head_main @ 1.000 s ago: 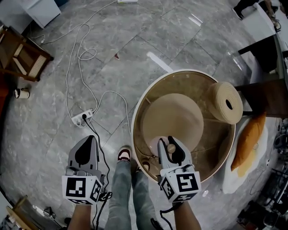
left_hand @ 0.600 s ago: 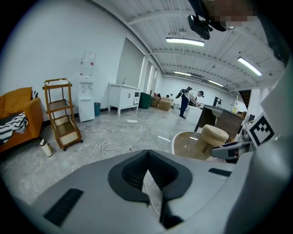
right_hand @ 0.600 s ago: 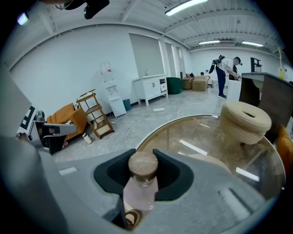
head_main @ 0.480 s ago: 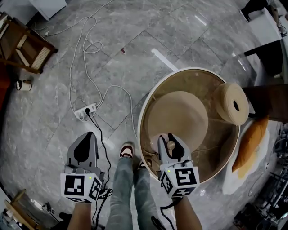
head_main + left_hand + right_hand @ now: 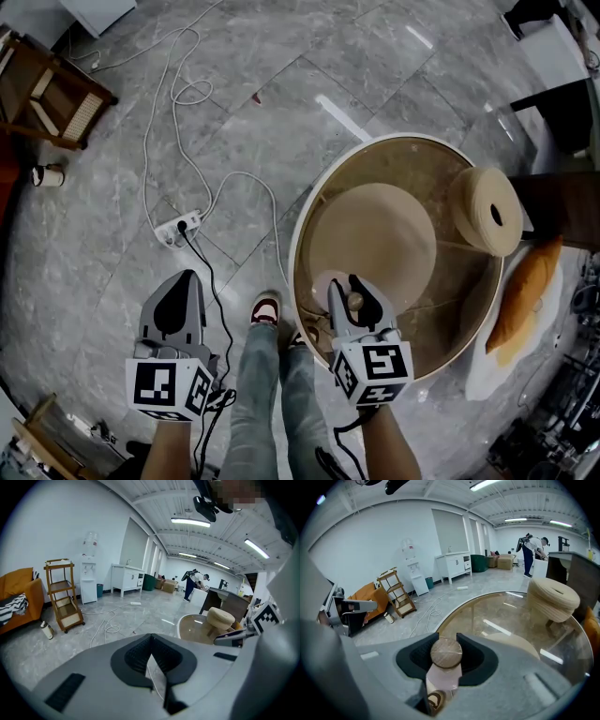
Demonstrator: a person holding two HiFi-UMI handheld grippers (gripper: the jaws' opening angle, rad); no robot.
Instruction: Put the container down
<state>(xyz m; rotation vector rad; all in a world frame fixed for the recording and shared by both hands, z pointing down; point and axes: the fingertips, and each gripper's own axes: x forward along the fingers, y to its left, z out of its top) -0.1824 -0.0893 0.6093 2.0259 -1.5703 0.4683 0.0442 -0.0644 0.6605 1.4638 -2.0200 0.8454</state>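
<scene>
The right claw is clenched on the container, its two dark pads pressing from either side just under the round wooden lid. The container's pale pink body hangs below the grip. In the head view the right claw holds the container over the near edge of the round glass tabletop (whether its base touches the glass cannot be told).

The left claw is closed with its tips meeting and nothing between them. It hangs over the grey stone floor, well to the left of the tabletop, beside the person's leg and shoe.

Through the glass shows a round beige base. A rope-wound stool sits at the tabletop's far right rim, and the right gripper view shows it at the far edge of the glass. An orange cushion lies on the floor to the right.

On the floor to the left, a white power strip lies with cables looping away from it. A wooden trolley stands further off.
</scene>
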